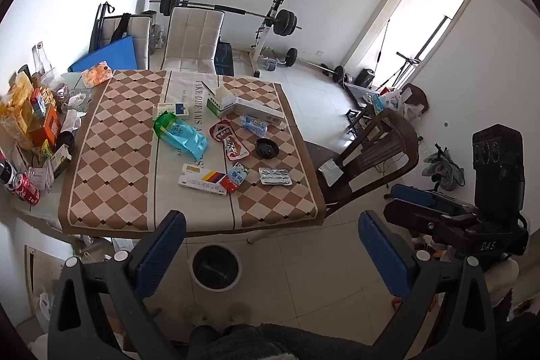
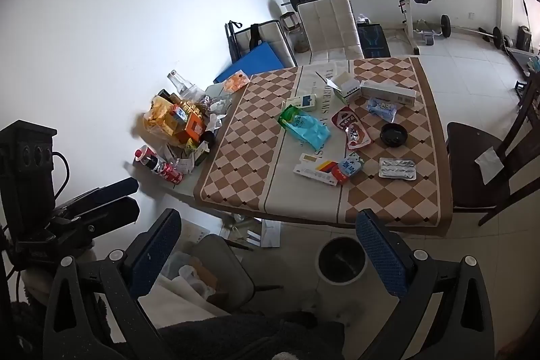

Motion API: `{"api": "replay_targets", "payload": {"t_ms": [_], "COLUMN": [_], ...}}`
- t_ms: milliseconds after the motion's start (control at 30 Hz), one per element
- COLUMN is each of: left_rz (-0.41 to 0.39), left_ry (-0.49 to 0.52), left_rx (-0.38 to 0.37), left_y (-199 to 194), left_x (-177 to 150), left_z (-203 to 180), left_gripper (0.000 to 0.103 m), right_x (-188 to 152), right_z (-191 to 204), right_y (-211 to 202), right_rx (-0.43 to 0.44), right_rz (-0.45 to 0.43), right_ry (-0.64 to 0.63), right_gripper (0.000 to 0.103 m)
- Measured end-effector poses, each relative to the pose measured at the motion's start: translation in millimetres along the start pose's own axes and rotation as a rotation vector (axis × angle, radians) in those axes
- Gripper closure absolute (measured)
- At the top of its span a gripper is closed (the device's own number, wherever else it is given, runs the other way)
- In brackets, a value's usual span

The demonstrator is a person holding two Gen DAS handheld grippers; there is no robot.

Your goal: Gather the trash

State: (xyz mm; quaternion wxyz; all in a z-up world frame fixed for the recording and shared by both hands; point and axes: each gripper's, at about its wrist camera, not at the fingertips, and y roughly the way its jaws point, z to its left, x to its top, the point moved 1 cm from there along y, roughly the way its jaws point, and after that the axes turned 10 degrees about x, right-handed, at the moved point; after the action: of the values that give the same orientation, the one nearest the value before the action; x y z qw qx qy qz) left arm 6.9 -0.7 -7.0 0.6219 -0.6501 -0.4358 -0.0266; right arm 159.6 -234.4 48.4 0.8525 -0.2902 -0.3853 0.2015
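Trash lies on a checkered cloth on the table (image 1: 111,123) (image 2: 236,164): a blue-green bag (image 1: 180,132) (image 2: 305,125), red wrappers (image 1: 229,140) (image 2: 352,130), a blister pack (image 1: 275,176) (image 2: 396,168), a striped flat box (image 1: 202,179) (image 2: 315,169) and white boxes (image 1: 258,110) (image 2: 388,91). A round bin (image 1: 215,266) (image 2: 341,264) stands on the floor before the table. My left gripper (image 1: 271,253) is open and empty, above the floor near the bin. My right gripper (image 2: 268,253) is open and empty, short of the table's near edge.
Food packs, bottles and a red can (image 1: 28,191) (image 2: 170,172) crowd the table's left side. A black dish (image 1: 266,148) (image 2: 393,134) sits on the cloth. A dark chair (image 1: 368,157) (image 2: 482,171) stands right of the table, a white chair (image 1: 195,39) behind it. Weight bench at the back wall.
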Motion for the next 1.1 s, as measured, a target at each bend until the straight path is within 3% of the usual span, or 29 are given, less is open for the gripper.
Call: {"api": "replay_targets", "payload": {"t_ms": [1100], "left_rz": [0.002], "left_ry": [-0.006], "left_rx": [-0.013], "left_y": [0], "left_x": [0], "left_z": [1], "left_gripper": [0.0], "right_x": [17], "right_z": [9], "right_y": [22], "right_rx": [0.02], "right_rz": [0.027], "right_ry": [0.0], "right_gripper": [0.0]}}
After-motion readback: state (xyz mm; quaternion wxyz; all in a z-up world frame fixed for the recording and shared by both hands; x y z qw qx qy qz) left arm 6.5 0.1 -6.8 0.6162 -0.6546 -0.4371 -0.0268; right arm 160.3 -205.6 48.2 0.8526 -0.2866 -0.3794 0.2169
